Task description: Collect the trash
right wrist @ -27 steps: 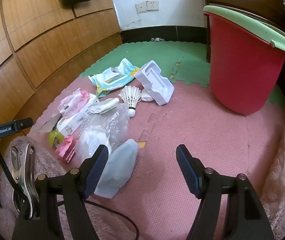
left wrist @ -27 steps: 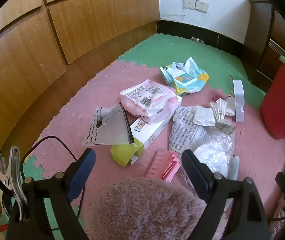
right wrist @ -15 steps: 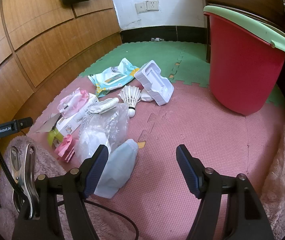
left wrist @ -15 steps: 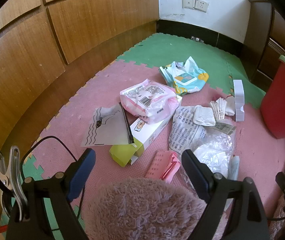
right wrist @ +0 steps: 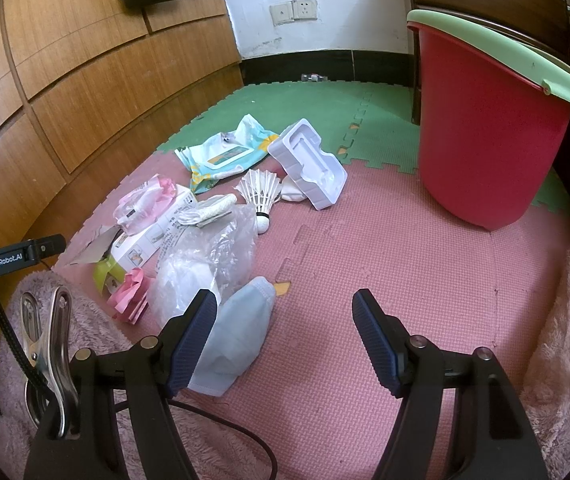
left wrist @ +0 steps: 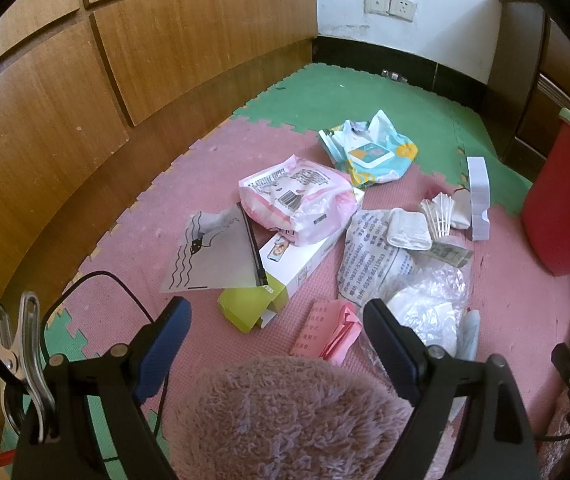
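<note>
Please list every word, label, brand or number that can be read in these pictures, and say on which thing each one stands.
"GenRobot.AI": white letters on the black bar of the left tool, seen in the right wrist view.
Crumpled printed sheet: rows of characters and digits, too blurred to read.
Pink-and-white package: barcode and small print, unreadable.
Pink folded paper: printed characters, too small.
White carton: pictures only, lettering unreadable.
Wet-wipes pack: label blurred.

Bin point(right wrist: 485, 128): red, pale green rim
Floor mat point(right wrist: 385, 248): pink and green interlocking tiles
Wipes pack point(left wrist: 369, 152): light blue, yellow patches
Snack bag point(left wrist: 297, 200): pink and white, black barcode
Folded paper point(left wrist: 327, 332): pink
Moulded tray point(right wrist: 311, 164): white
Shuttlecock point(right wrist: 261, 192): white
Mask point(right wrist: 237, 332): pale blue
Wall panels point(left wrist: 65, 100): brown woodgrain
</note>
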Demonstrator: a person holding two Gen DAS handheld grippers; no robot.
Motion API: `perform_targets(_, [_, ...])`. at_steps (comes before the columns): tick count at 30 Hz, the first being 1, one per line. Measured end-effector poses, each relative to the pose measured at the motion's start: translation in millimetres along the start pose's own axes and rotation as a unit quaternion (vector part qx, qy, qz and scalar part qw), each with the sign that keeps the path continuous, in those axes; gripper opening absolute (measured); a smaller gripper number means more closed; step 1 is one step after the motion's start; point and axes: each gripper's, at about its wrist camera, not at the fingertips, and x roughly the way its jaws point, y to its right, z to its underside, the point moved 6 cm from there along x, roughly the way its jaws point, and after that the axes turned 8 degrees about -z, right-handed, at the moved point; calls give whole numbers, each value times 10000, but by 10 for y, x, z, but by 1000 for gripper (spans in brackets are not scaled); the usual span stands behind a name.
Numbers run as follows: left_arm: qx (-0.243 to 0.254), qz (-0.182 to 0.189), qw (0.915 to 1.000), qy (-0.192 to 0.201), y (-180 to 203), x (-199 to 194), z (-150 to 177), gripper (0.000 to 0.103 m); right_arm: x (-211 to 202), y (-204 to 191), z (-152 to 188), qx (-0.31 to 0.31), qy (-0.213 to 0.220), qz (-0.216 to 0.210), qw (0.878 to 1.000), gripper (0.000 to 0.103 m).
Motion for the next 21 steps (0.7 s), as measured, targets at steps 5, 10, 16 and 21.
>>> perform_targets(5, [2,-4,10000,-8,1,0,-1,91,2,0,0,-2,-4,6,10000,72])
perform_targets(10, [5,-1,10000,-26,18,35,28,91,7,-1,0,-2,-11,8,10000,72])
perform_targets(16, [19,2,10000,-43,44,44,46,92,10,7,9,-2,-16,11,10000,72])
perform_targets(21, [24,17,10000,-76,62,64,64,91,12,2,9,-2,-22,15,10000,72])
